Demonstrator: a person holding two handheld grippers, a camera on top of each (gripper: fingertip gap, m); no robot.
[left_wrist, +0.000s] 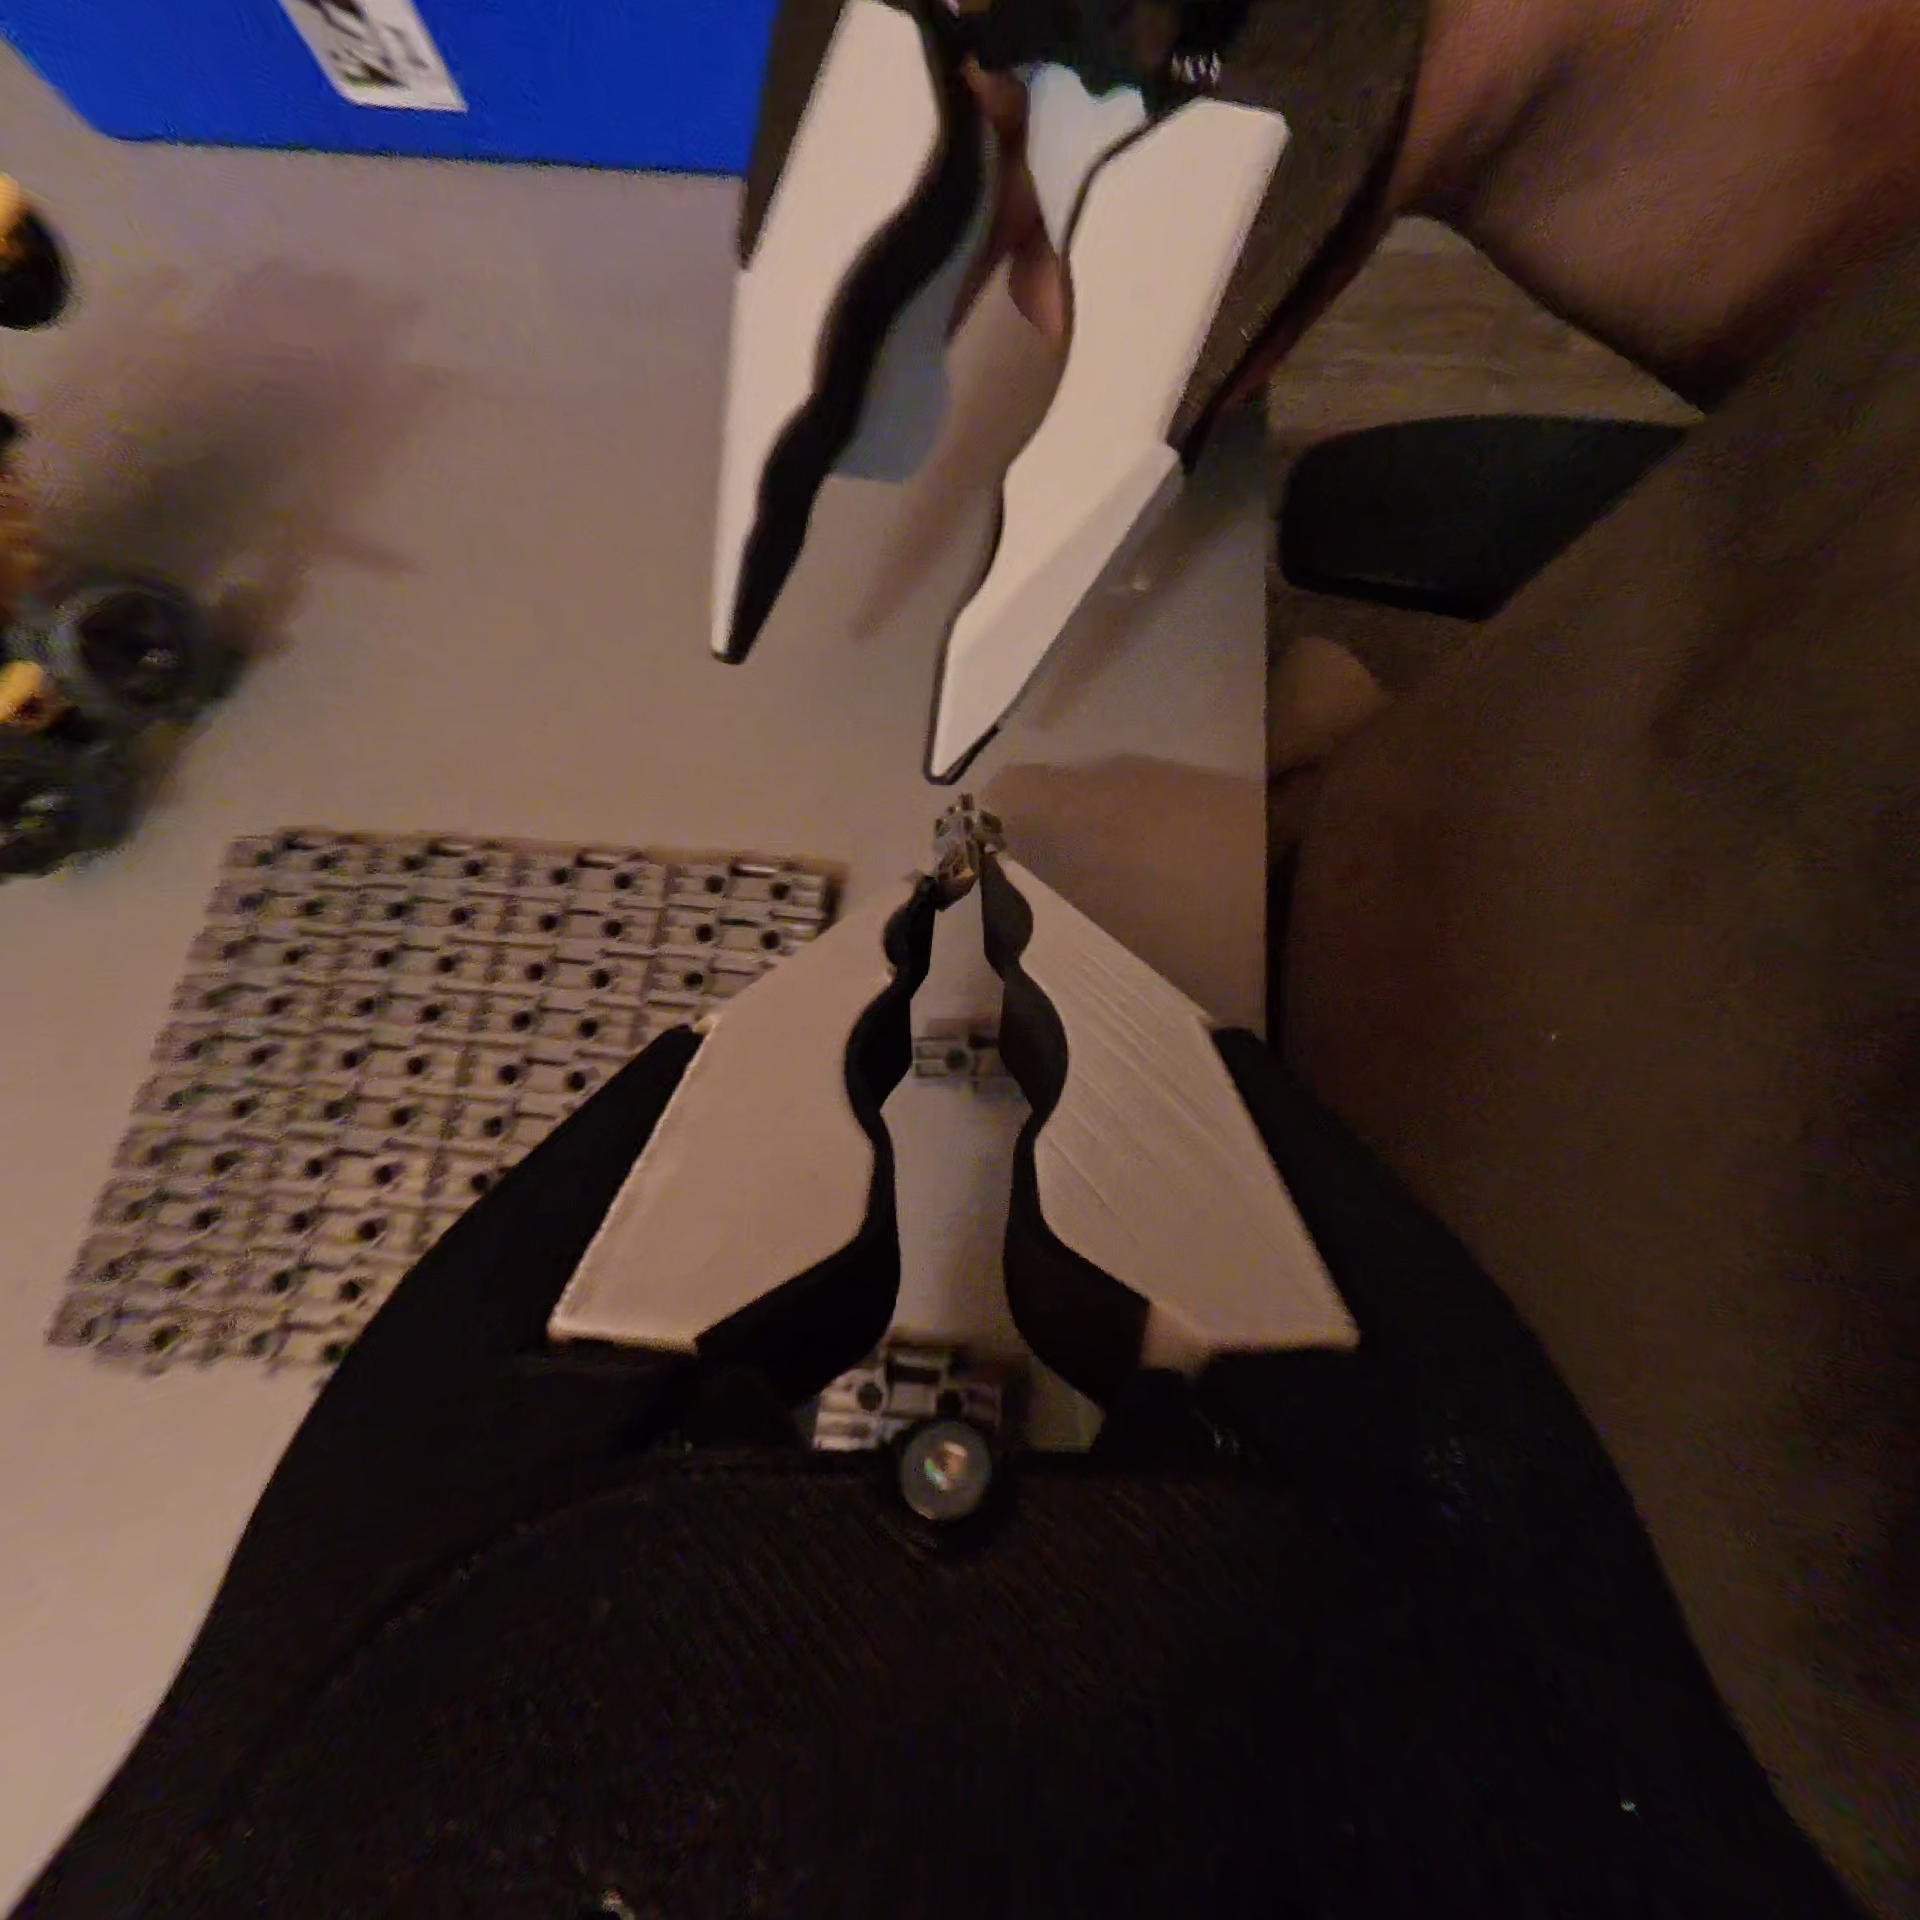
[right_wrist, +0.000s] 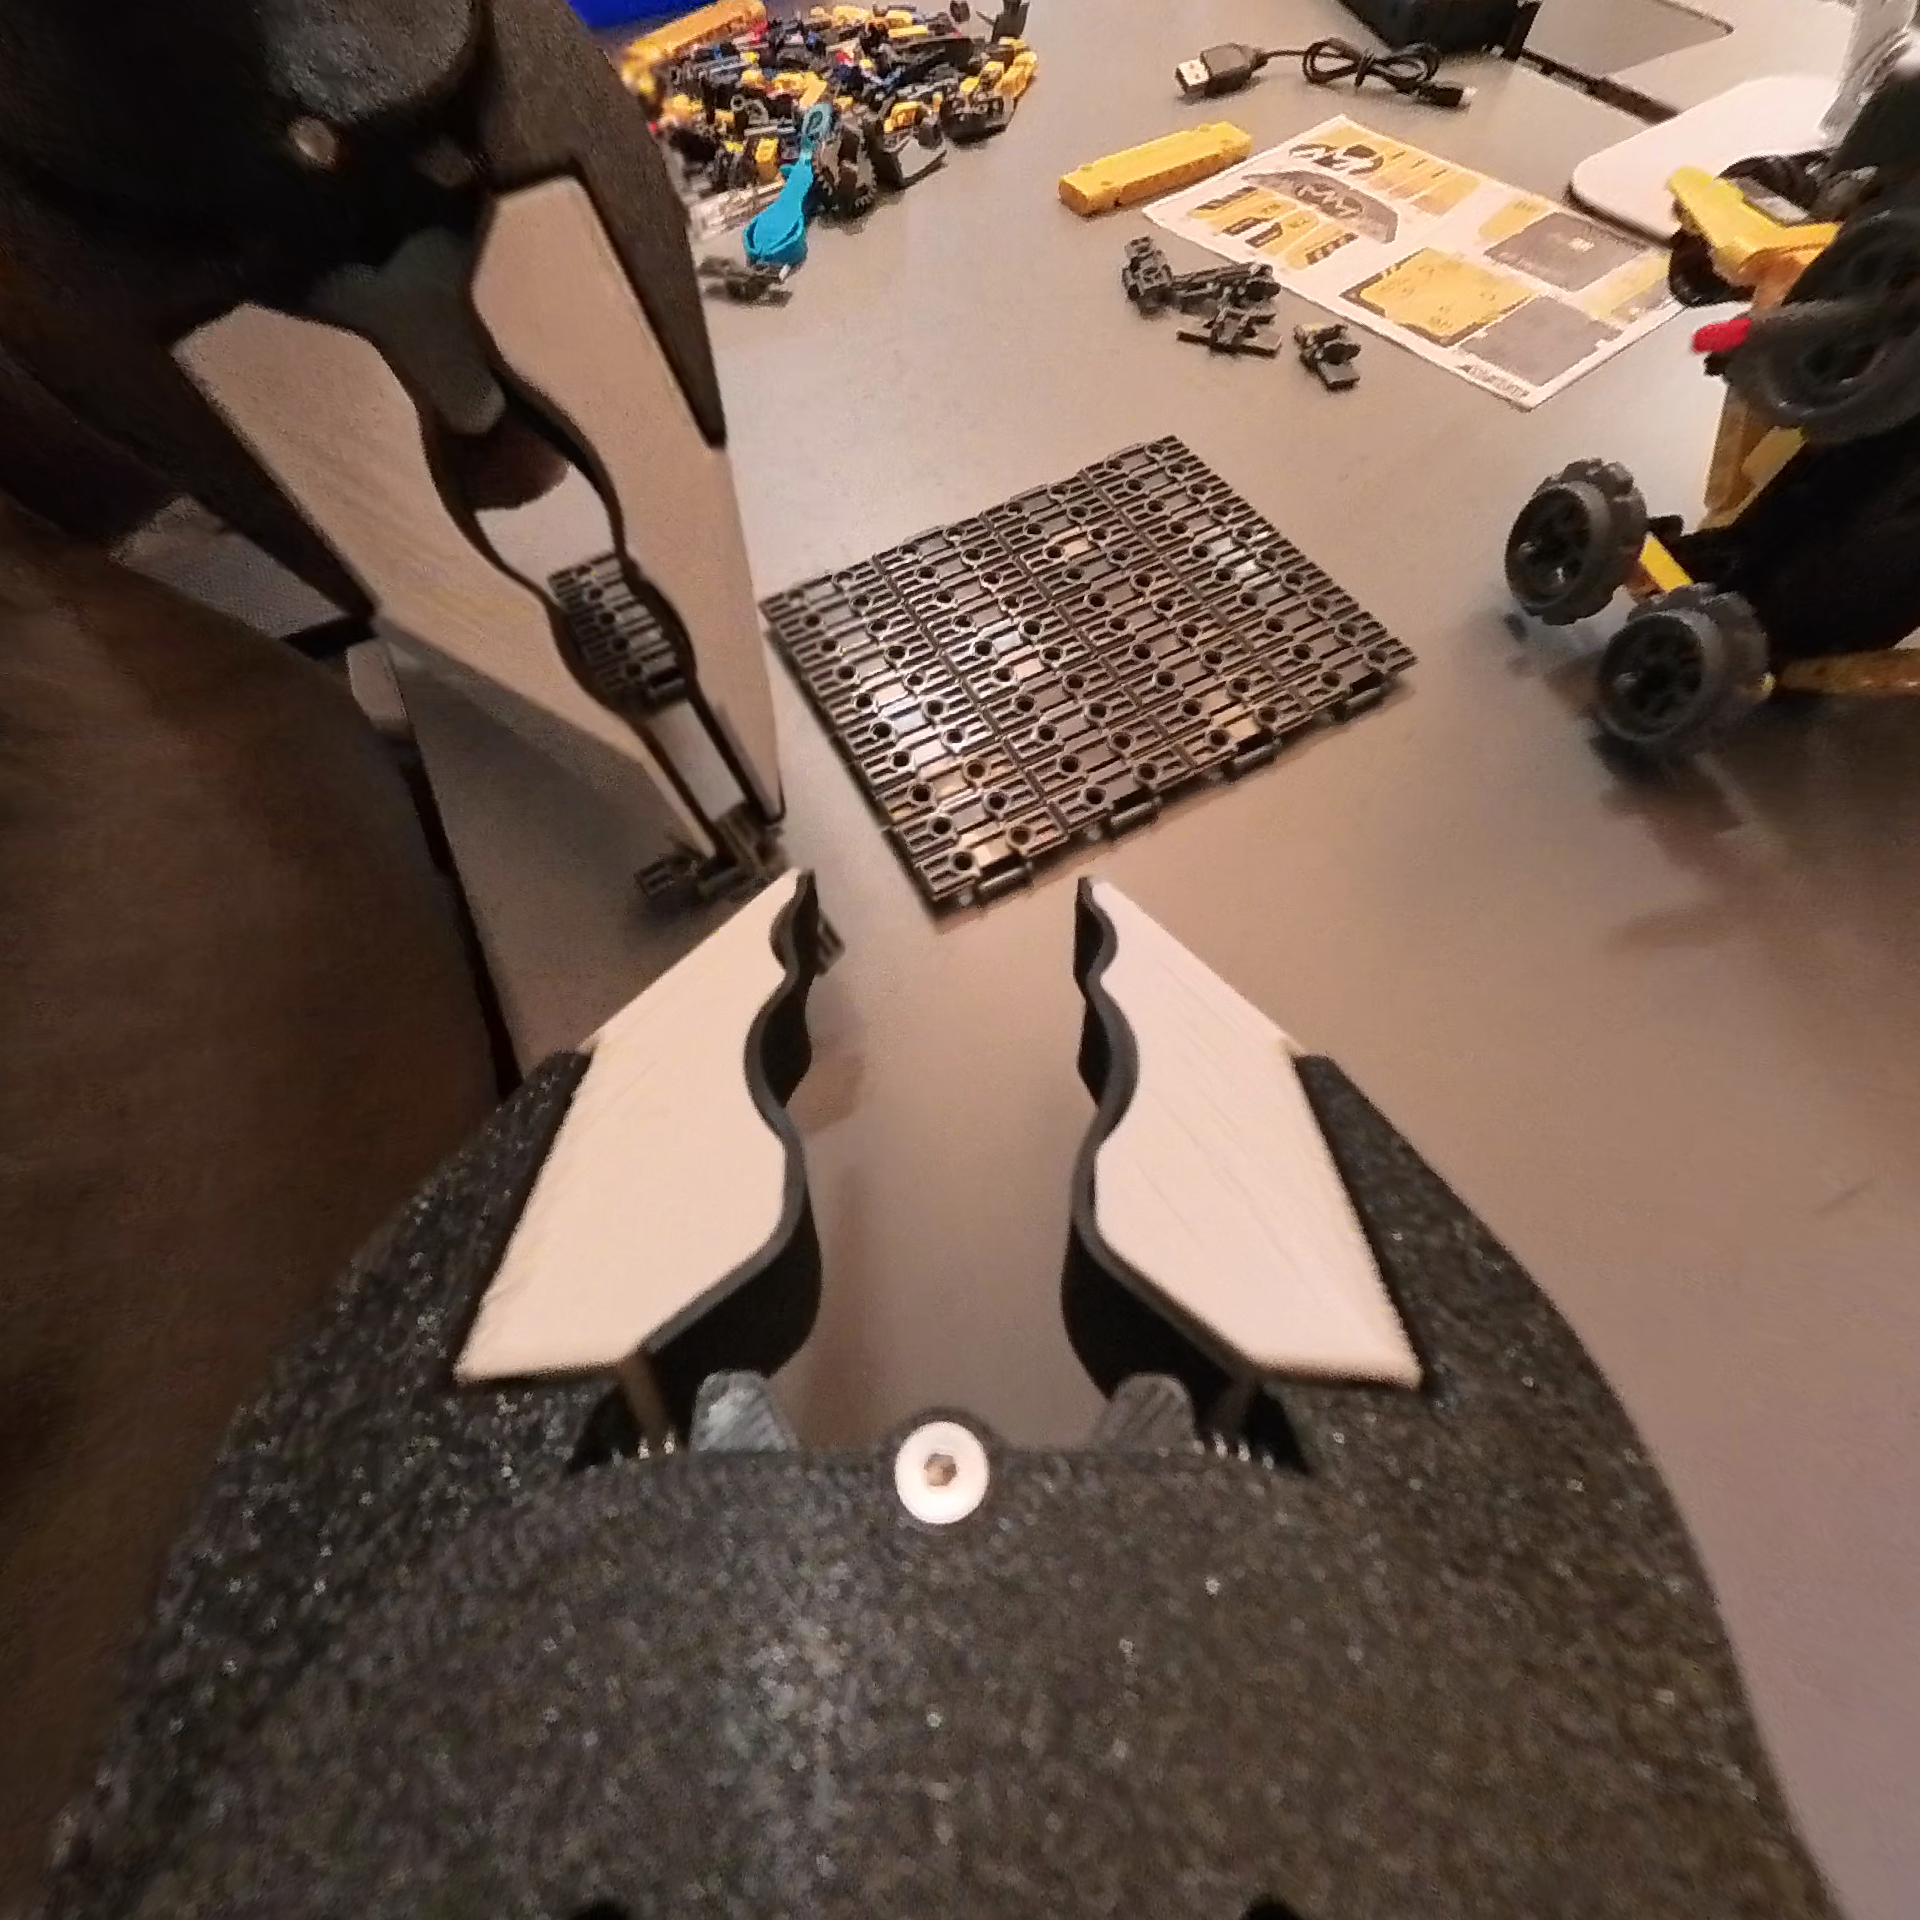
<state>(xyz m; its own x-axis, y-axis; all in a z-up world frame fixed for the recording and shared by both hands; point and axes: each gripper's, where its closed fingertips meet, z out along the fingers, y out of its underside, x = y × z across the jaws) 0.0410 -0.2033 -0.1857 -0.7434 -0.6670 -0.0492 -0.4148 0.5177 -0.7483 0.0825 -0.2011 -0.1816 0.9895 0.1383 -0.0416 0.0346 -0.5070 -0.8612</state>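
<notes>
Grippers over a grey table (right_wrist: 1351, 1039), seen from two cameras mounted on them. The left gripper (left_wrist: 956, 883) has its white fingers drawn nearly together at the tips, pinching a small dark plastic piece (left_wrist: 964, 844) just above the table's near edge. In the right camera's view this same gripper (right_wrist: 743, 831) comes down steeply from the upper left, its tips at the table surface with a few small dark pieces (right_wrist: 691, 878) around them.

The right gripper (right_wrist: 940, 925) is spread wide with nothing between its fingers (only bare table shows in the gap). Its left fingertip (right_wrist: 800, 914) sits just beside the left gripper's tips. From the left camera it (left_wrist: 831, 707) reaches in from above, tips parted, the nearer tip close over the pinched piece.

A flat mat of linked dark track pieces (right_wrist: 1086, 665) lies on the table just beyond both grippers. Farther back are a heap of yellow and black building bricks (right_wrist: 831, 94), a yellow beam (right_wrist: 1153, 166), a printed sheet (right_wrist: 1403, 249), a black cable (right_wrist: 1320, 62) and loose black connectors (right_wrist: 1216, 296). A yellow and black toy vehicle with black wheels (right_wrist: 1683, 623) stands at the right. A blue box (left_wrist: 468, 83) sits at the far edge in the left camera's view.
</notes>
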